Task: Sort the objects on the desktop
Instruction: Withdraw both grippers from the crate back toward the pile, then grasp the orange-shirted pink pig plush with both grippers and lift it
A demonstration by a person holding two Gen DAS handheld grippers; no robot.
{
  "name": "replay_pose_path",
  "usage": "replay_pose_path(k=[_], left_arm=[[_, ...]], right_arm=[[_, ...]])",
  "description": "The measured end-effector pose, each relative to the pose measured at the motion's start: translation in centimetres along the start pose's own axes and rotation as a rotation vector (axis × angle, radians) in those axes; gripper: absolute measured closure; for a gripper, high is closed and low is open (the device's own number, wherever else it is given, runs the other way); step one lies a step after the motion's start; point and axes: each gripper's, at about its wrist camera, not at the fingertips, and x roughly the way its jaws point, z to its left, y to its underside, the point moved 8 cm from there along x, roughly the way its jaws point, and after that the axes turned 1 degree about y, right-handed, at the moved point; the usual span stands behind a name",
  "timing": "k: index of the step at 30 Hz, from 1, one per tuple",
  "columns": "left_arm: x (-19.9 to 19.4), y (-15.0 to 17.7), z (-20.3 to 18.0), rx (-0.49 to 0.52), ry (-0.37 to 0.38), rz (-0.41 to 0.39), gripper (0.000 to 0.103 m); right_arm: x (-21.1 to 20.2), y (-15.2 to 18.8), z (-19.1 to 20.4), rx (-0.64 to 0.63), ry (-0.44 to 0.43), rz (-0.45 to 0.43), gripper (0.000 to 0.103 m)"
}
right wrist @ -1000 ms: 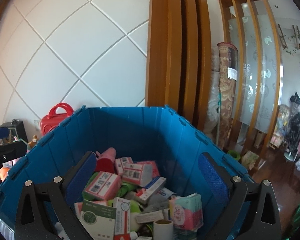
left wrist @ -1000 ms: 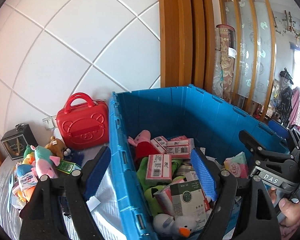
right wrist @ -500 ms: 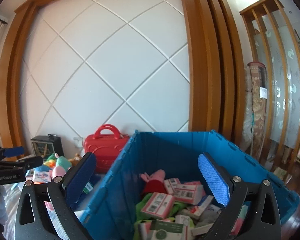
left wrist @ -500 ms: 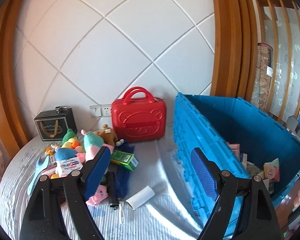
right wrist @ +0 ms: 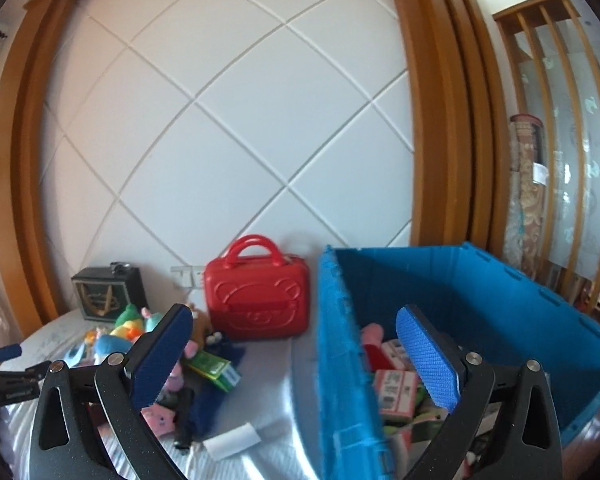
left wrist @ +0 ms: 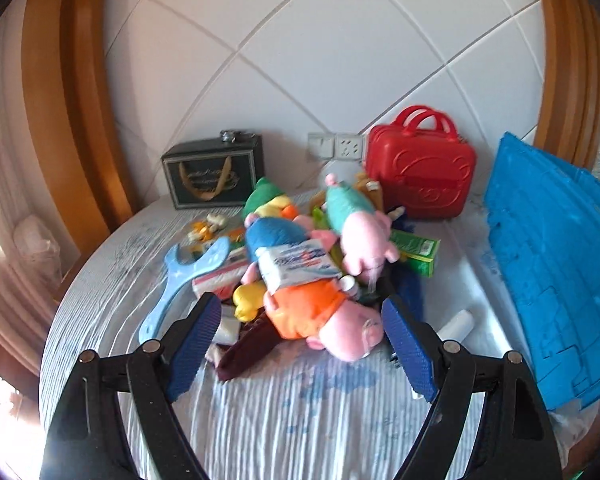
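Note:
A heap of toys and boxes lies on the white cloth-covered table point(left wrist: 300, 420). My left gripper point(left wrist: 302, 350) is open and empty, just in front of a pink pig plush in an orange dress point(left wrist: 320, 320). Behind it lie a white and blue packet point(left wrist: 296, 266), a second pig plush point(left wrist: 360, 228), a green box point(left wrist: 414, 250) and a light blue plastic wrench point(left wrist: 184, 280). The blue crate point(right wrist: 452, 320) holds several boxes and a plush. My right gripper point(right wrist: 296, 360) is open and empty, straddling the crate's left wall point(right wrist: 340, 360).
A red bear case point(left wrist: 420, 172) and a dark gift box point(left wrist: 214, 172) stand against the white quilted wall. A white paper roll point(left wrist: 456, 324) lies beside the crate point(left wrist: 552, 280). The left gripper's body shows at the left edge of the right wrist view point(right wrist: 8, 380).
My left gripper has swung left from over the crate to the toy heap and come close to it. My right gripper has also drifted left, from inside the crate to over its left wall.

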Motion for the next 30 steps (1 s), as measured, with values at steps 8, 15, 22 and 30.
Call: replay_pose_path(k=[8, 15, 22, 30], left_arm=[[6.6, 4.2, 8.2, -0.043, -0.090, 0.157, 0.020], [11.2, 2.9, 8.8, -0.030, -0.064, 0.202, 0.020], [16.8, -1.2, 7.2, -0.012, -0.030, 0.199, 0.020], [22.4, 0.9, 7.6, 0.000, -0.048, 0.297, 0.020]], right_arm=[[9.9, 9.7, 12.4, -0.057, -0.230, 0.334, 0.000], [16.5, 15.4, 16.9, -0.085, -0.235, 0.508, 0.000], [22.2, 14.8, 18.4, -0.060, -0.232, 0.534, 0.000], [25.7, 21.6, 22.9, -0.123, -0.340, 0.736, 0.001]])
